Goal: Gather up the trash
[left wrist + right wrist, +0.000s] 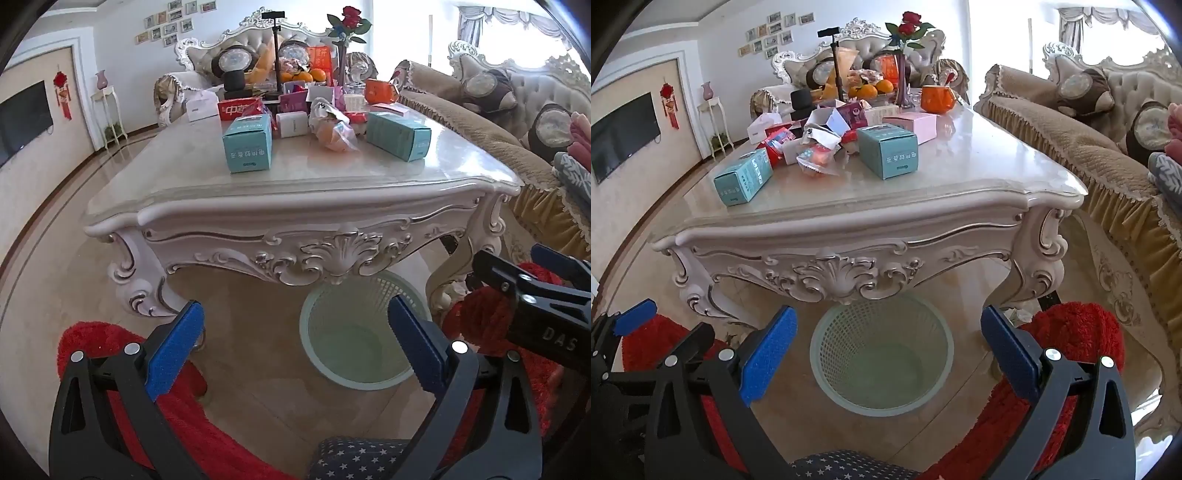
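A pale green mesh waste basket (354,369) stands on the floor in front of the ornate white table (295,192); it looks empty and also shows in the right wrist view (882,391). On the table lie two teal boxes (248,144) (399,136), a crumpled plastic bag with orange fruit (334,127), and red, white and pink packets. My left gripper (295,350) is open and empty, low above the floor. My right gripper (888,350) is open and empty over the basket, and shows at the right of the left wrist view (532,280).
A fruit bowl (866,92), an orange mug (936,99) and a vase with roses (905,66) stand at the table's far end. A beige sofa (1108,166) runs along the right. Red rugs (110,354) lie on the floor.
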Available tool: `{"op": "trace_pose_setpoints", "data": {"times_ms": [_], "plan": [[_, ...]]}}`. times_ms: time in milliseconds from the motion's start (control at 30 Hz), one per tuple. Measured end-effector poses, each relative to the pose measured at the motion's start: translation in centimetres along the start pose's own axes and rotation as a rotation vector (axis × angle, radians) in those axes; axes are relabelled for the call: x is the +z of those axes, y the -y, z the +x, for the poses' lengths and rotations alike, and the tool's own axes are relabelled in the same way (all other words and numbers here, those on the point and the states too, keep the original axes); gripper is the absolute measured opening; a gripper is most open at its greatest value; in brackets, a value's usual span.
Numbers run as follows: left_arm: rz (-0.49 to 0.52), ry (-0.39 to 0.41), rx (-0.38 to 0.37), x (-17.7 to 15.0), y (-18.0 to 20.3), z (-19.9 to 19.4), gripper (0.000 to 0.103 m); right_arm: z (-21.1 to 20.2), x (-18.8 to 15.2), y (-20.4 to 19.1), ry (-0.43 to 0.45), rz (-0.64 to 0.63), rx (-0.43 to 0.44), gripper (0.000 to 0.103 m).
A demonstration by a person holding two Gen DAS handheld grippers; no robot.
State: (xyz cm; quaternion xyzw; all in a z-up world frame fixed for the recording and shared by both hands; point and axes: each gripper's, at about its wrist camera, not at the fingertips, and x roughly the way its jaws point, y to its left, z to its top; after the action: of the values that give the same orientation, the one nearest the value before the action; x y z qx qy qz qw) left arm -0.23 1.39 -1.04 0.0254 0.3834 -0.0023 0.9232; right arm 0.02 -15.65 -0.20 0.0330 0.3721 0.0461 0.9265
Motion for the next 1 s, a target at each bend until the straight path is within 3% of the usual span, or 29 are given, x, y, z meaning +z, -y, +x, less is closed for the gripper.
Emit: {"op": "trace_pose_setpoints", "data": {"times_ms": [1000], "plan": [[0.034, -0.001, 0.005, -0.1, 0.7, 0.1, 0.097, -0.1, -0.1, 0.5, 0.002, 0.017, 0.015, 0.096]]}}
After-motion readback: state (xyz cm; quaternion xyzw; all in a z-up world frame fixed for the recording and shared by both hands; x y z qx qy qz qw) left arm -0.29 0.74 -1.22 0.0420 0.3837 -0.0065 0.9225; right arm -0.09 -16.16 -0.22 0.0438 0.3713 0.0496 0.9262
